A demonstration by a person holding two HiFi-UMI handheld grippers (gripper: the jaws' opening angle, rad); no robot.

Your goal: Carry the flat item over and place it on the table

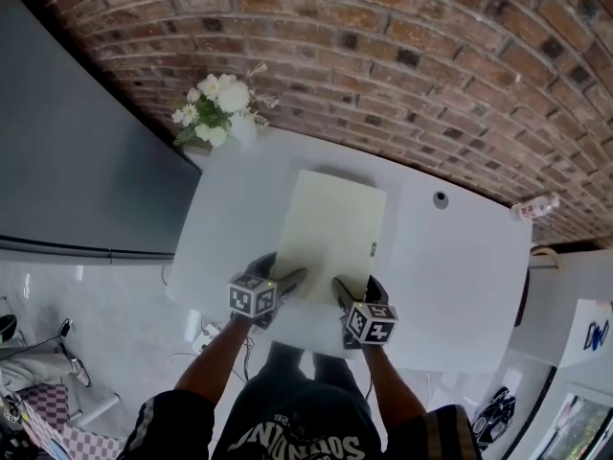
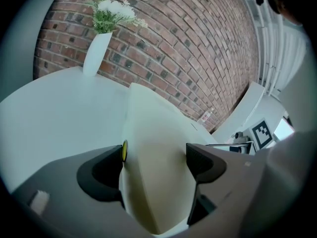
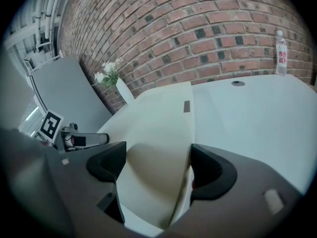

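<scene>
A pale yellow-green flat sheet (image 1: 330, 223) lies lengthwise on the white table (image 1: 450, 266), its far end towards the brick wall. Both grippers sit at its near edge. My left gripper (image 1: 280, 268) has the near left part of the sheet (image 2: 153, 133) between its jaws, and the sheet bulges upward there, pressed from both sides. My right gripper (image 1: 357, 286) holds the near right part the same way, with the sheet (image 3: 163, 118) humped between its two black jaws. A small dark tag shows near the sheet's right edge.
A white vase of flowers (image 1: 222, 113) stands at the table's far left corner. A plastic bottle (image 1: 534, 207) sits at the far right by the wall. A round cable hole (image 1: 440, 199) lies right of the sheet. A grey panel (image 1: 77, 161) flanks the left side.
</scene>
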